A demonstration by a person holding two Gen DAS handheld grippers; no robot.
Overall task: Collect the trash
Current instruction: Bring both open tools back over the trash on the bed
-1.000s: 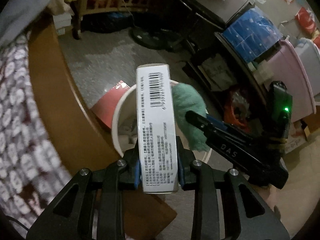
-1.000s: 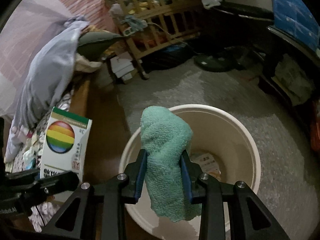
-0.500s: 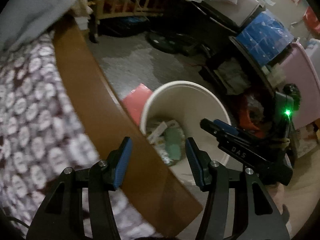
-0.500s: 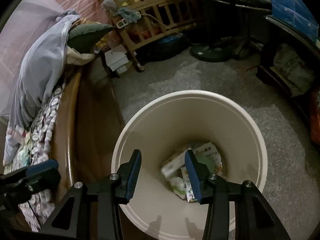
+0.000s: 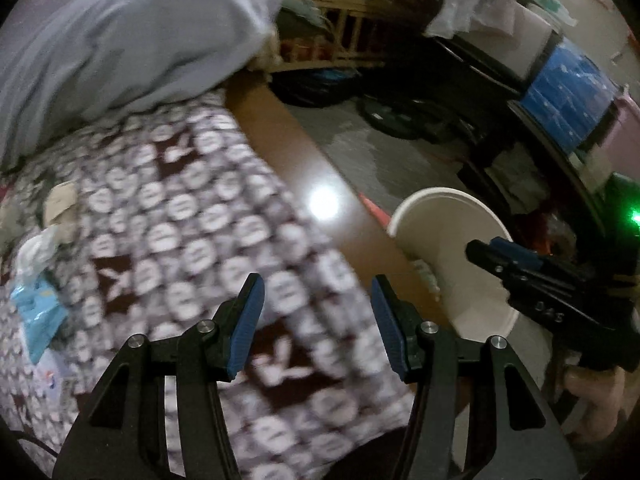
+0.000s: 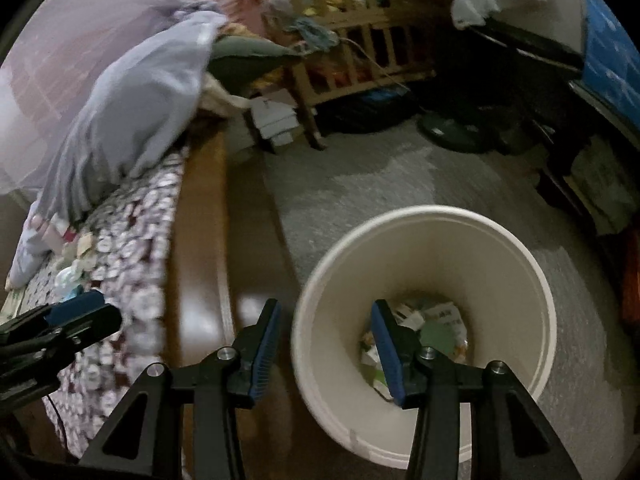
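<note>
A cream trash bin [image 6: 432, 211] stands on the floor beside the bed, with paper scraps, a box and a green cloth [image 6: 434, 330] lying at its bottom. My right gripper [image 6: 326, 308] hangs open and empty above the bin's left rim. My left gripper [image 5: 316, 284] is open and empty over the patterned bedspread [image 5: 192, 216]. On the bed's left side lie a blue packet [image 5: 38, 314], crumpled clear plastic [image 5: 34, 250] and a beige scrap [image 5: 60, 200]. The left wrist view has the right gripper [image 5: 494, 248] over the bin [image 5: 440, 194]. The left gripper [image 6: 90, 312] appears at the right wrist view's left edge.
The brown wooden bed rail [image 5: 296, 152] runs between the bedspread and the bin. A grey pillow [image 5: 132, 36] lies at the head of the bed. A wooden crib [image 6: 360, 40], a fan base [image 6: 452, 132] and dark shelving [image 5: 560, 168] border the grey floor [image 6: 360, 184].
The left gripper let go of the white box and the right let go of the green cloth; both now lie in the bin. The left gripper swung left over the bed; the right shifted left.
</note>
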